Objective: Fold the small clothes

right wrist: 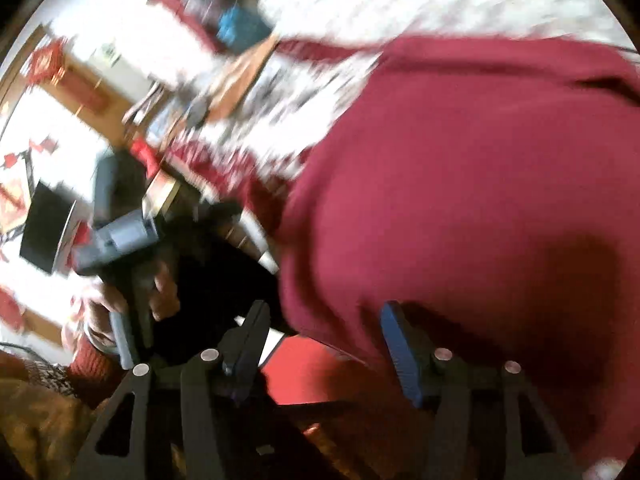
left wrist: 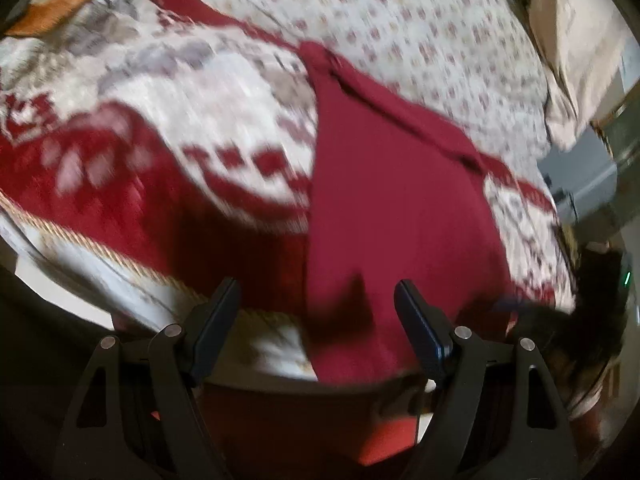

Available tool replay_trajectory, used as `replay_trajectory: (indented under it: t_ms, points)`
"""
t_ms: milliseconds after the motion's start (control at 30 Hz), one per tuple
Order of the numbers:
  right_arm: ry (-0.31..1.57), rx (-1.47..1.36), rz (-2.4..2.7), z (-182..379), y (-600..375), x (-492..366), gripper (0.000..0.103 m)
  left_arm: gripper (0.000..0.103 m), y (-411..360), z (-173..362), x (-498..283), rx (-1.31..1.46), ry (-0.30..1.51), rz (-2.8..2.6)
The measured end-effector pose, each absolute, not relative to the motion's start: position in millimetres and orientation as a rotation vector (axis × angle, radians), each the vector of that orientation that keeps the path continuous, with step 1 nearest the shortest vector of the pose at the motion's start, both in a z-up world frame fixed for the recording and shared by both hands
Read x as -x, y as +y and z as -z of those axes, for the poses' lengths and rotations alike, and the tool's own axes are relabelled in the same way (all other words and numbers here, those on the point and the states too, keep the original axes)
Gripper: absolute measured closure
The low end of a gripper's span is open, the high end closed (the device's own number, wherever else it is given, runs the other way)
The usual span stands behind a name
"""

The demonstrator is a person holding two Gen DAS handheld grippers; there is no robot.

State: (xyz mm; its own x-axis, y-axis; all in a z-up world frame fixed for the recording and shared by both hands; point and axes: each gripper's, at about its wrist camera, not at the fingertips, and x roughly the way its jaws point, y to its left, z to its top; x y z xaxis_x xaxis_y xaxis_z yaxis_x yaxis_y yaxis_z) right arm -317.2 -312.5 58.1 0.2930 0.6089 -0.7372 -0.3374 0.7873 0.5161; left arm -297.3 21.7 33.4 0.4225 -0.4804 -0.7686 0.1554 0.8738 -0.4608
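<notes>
A dark red garment [left wrist: 392,200] lies on the bed, its near edge hanging over the bed's front edge; it also fills the right side of the right wrist view [right wrist: 480,200]. My left gripper [left wrist: 316,292] is open, its jaws wide apart just above the garment's near edge, holding nothing. My right gripper [right wrist: 324,316] is open too, with the garment's lower edge between and beyond its fingers, not clamped. Both views are blurred by motion. The left hand-held gripper [right wrist: 120,232] with the person's hand shows at the left of the right wrist view.
A red and white patterned blanket [left wrist: 160,120] covers the bed's near side, over a white sheet with small red print [left wrist: 400,12]. A pillow [left wrist: 576,40] lies at the far right. Furniture and clutter [right wrist: 100,80] stand beside the bed. The floor below is red [right wrist: 296,372].
</notes>
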Motion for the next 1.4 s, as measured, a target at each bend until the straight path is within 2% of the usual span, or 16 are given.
replay_trajectory:
  t_ms: [133,300,800,867,900,933,967,1000,1033,1100,1267,1400]
  points:
    - [1.161,-0.254,-0.368,-66,-386,344,0.043,0.023,2,-24,313,0.313,1.11,0.46]
    - [1.276,-0.223,-0.224,-47,-416,368,0.041,0.023,-13,-8,315,0.256,1.16,0.438]
    - [1.361,-0.394,-0.237,7,-397,347,0.041,0.024,-22,9,298,0.317,1.197,0.457]
    - [1.368,-0.386,-0.245,10,-393,344,0.049,0.024,-25,8,299,0.313,1.188,0.484]
    - [1.369,-0.371,-0.25,10,-393,346,0.059,0.032,-26,6,299,0.313,1.182,0.5]
    - [1.365,-0.365,-0.272,7,-391,347,0.072,0.049,-27,5,300,0.307,1.183,0.517]
    - [1.356,-0.357,-0.286,3,-390,349,0.076,0.057,-29,6,300,0.297,1.19,0.524]
    - [1.345,-0.337,-0.294,0,-390,350,0.085,0.069,-30,7,300,0.291,1.197,0.531]
    - [1.326,-0.305,-0.306,-7,-389,351,0.093,0.075,-31,6,300,0.291,1.202,0.537]
    - [1.302,-0.277,-0.341,-20,-389,354,0.093,0.088,-28,2,301,0.295,1.199,0.55]
    - [1.168,-0.263,-0.42,-69,-390,348,0.095,0.088,-15,-41,298,0.355,1.142,0.632]
    - [1.046,-0.305,-0.453,-105,-403,325,0.095,0.088,-6,-90,277,0.368,1.001,0.644]
